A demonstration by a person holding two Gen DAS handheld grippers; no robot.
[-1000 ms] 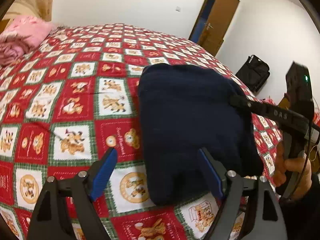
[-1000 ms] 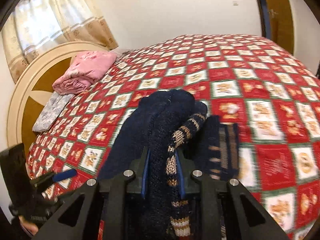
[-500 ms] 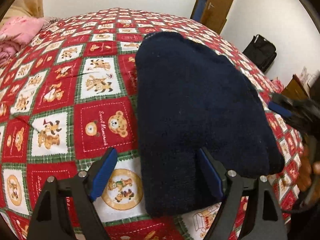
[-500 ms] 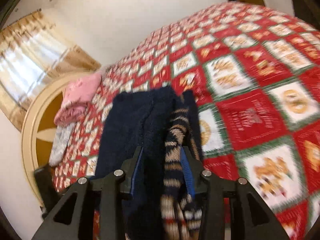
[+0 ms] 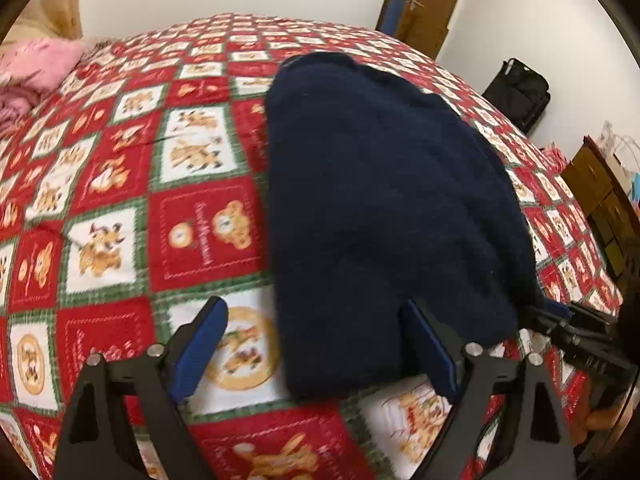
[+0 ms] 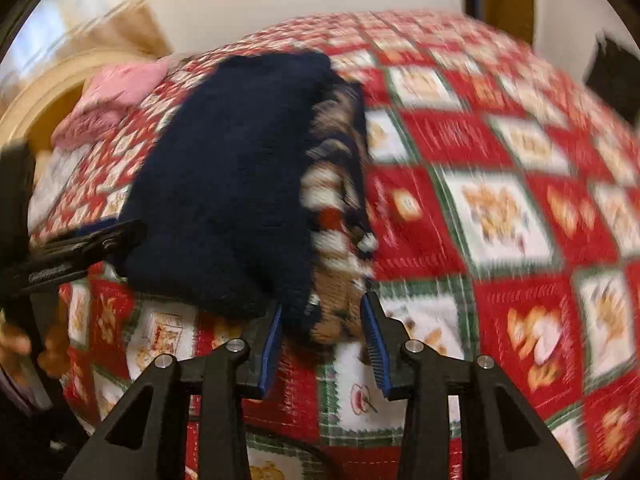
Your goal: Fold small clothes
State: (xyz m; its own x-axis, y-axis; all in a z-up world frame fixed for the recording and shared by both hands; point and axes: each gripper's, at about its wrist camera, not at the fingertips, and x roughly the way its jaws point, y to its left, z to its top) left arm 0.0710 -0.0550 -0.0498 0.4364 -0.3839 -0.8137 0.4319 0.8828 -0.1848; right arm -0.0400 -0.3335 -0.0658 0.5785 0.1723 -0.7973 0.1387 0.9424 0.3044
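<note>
A folded dark navy knitted garment (image 5: 384,200) lies on the red patchwork bedspread (image 5: 200,232). In the right wrist view the garment (image 6: 224,184) shows a brown, white and red patterned edge (image 6: 336,208) along its right side. My left gripper (image 5: 316,336) is open, with its right finger at the garment's near edge and nothing held. My right gripper (image 6: 320,344) has its jaws apart, with the patterned near corner lying loose between them. The right gripper also shows in the left wrist view (image 5: 560,320) at the garment's right edge, and the left gripper shows at the left of the right wrist view (image 6: 100,240).
A pink folded cloth (image 5: 36,68) lies at the head of the bed, also seen in the right wrist view (image 6: 116,92). A black bag (image 5: 516,92) stands on the floor by the wall. A wooden door (image 5: 420,0) is beyond the bed.
My right gripper has lowered the garment's patterned edge onto the bed and its jaws have opened. The garment now lies flat. My left gripper stayed open near the front edge.
</note>
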